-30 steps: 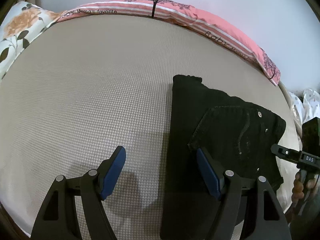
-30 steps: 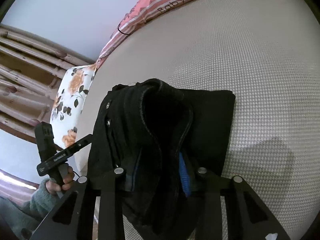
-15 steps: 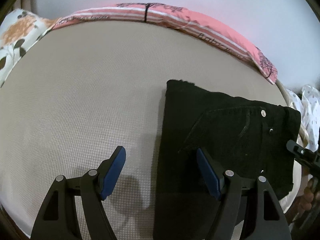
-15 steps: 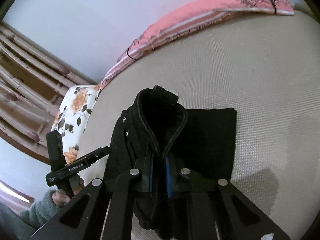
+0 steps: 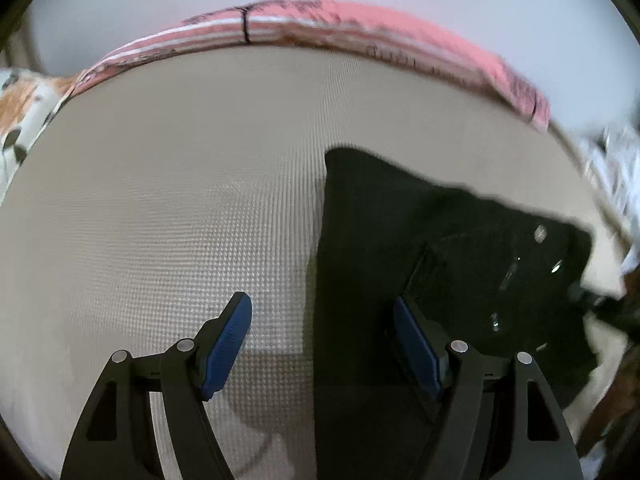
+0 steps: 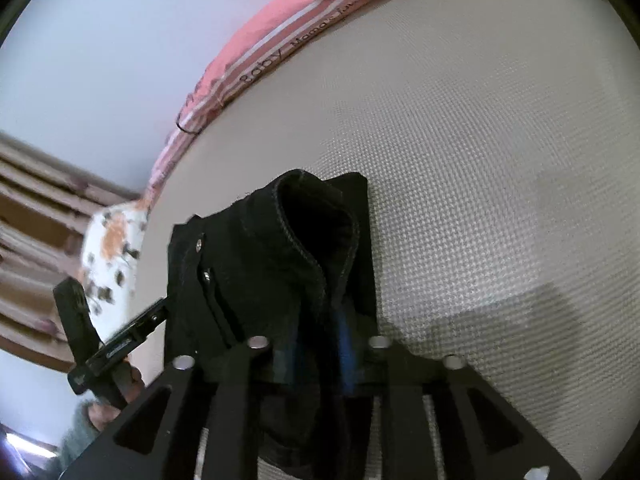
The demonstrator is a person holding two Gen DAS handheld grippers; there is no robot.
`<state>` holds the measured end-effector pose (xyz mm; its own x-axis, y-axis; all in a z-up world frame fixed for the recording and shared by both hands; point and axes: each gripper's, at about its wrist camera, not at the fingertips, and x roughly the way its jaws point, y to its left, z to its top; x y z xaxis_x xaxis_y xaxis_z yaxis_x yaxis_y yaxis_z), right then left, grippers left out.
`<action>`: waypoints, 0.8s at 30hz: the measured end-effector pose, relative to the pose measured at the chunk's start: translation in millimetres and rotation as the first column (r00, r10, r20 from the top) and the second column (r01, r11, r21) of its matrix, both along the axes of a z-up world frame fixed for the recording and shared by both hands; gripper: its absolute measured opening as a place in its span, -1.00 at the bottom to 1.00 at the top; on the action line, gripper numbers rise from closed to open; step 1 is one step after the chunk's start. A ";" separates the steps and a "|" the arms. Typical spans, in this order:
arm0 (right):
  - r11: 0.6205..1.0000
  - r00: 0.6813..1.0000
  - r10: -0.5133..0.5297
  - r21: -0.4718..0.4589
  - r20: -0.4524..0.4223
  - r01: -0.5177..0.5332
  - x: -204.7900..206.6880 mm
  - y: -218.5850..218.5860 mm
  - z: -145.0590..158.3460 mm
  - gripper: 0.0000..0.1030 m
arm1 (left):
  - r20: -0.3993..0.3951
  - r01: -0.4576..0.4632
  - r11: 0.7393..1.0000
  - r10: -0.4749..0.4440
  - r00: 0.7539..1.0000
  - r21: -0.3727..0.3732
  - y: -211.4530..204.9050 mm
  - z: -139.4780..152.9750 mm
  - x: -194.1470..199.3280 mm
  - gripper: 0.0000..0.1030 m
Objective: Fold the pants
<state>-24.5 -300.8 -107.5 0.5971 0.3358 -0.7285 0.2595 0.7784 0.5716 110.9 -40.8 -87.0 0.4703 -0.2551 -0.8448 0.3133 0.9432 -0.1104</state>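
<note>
Right gripper (image 6: pixel 320 344) apparently pinching pants (image 6: pixel 280 264) waistband, left gripper (image 5: pixel 322 344) spread

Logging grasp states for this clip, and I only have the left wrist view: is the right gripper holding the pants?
Observer: Yes. The right gripper is shut on the black pants, pinching a raised fold of the waistband.
Reviewer: Are the pants lifted clear of the mat?
Observer: Only that fold stands up; the layer beneath lies flat on the beige mat.
Reviewer: Can the left gripper be seen from there?
Observer: Its handle shows at the left, beyond the pants' edge, held in a hand.
</note>
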 end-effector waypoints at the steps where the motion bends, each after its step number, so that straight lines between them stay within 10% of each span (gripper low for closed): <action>1: 0.999 1.000 -0.004 -0.031 -0.005 0.004 -0.3 2.2 3.6 -0.33 | -0.003 0.006 1.000 -0.006 1.000 0.014 -2.7 -3.6 1.6 0.43; 15: 0.997 1.000 0.025 -0.066 -0.008 -0.026 -39.3 25.7 28.8 -0.33 | -0.042 0.063 0.998 -0.063 0.997 -0.007 -2.1 -2.7 -34.1 0.44; 24: 0.988 0.996 0.095 -0.125 -0.002 -0.094 -52.6 48.9 37.6 -0.82 | -0.034 0.087 0.996 -0.087 0.996 0.009 -2.7 2.6 -54.6 0.44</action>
